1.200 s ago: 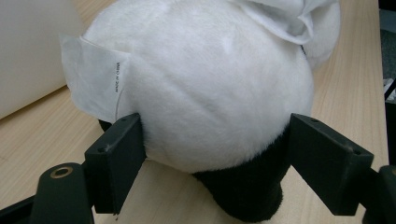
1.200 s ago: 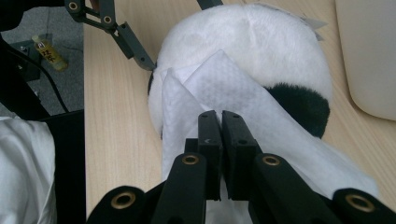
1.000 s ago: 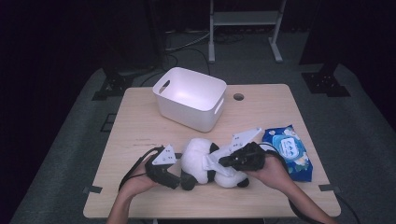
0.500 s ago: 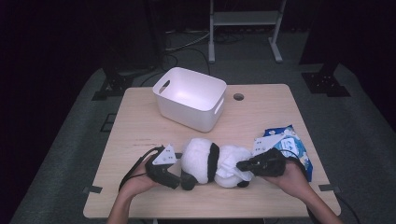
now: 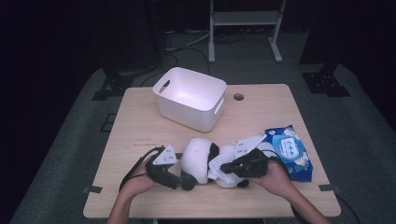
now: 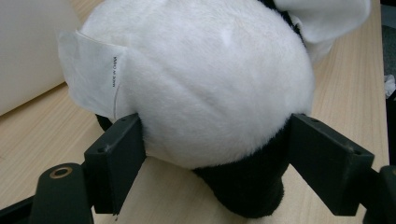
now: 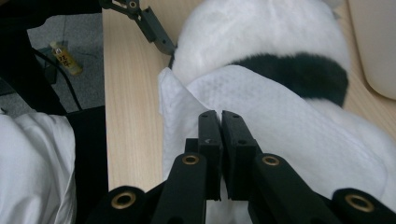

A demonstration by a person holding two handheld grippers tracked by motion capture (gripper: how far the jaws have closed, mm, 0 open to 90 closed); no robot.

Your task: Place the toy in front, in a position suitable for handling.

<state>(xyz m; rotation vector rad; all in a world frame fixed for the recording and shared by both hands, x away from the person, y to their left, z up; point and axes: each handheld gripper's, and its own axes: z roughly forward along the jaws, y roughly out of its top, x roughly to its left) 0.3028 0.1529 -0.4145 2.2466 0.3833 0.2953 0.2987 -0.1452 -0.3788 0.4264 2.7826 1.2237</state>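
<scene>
A black-and-white plush panda (image 5: 201,158) lies on the wooden table (image 5: 140,126) near its front edge. My left gripper (image 5: 180,179) holds it from the left. In the left gripper view the jaws stand wide, pressing on both sides of the panda's rear (image 6: 205,84), beside a sewn label (image 6: 100,79). My right gripper (image 5: 224,167) comes in from the right, shut on a white wipe (image 7: 289,140) draped over the panda's back (image 7: 261,32). In the right gripper view the right gripper (image 7: 220,116) pinches the wipe's edge.
A white plastic bin (image 5: 191,98) stands behind the panda at the table's middle. A blue pack of wipes (image 5: 289,151) lies to the right of my right hand. A cable hole (image 5: 238,97) sits near the back edge. The person's white sleeve (image 7: 32,168) is close.
My right gripper slid the wipe rightward along the panda, then back left and slightly down. The left gripper and the panda stayed where they were.
</scene>
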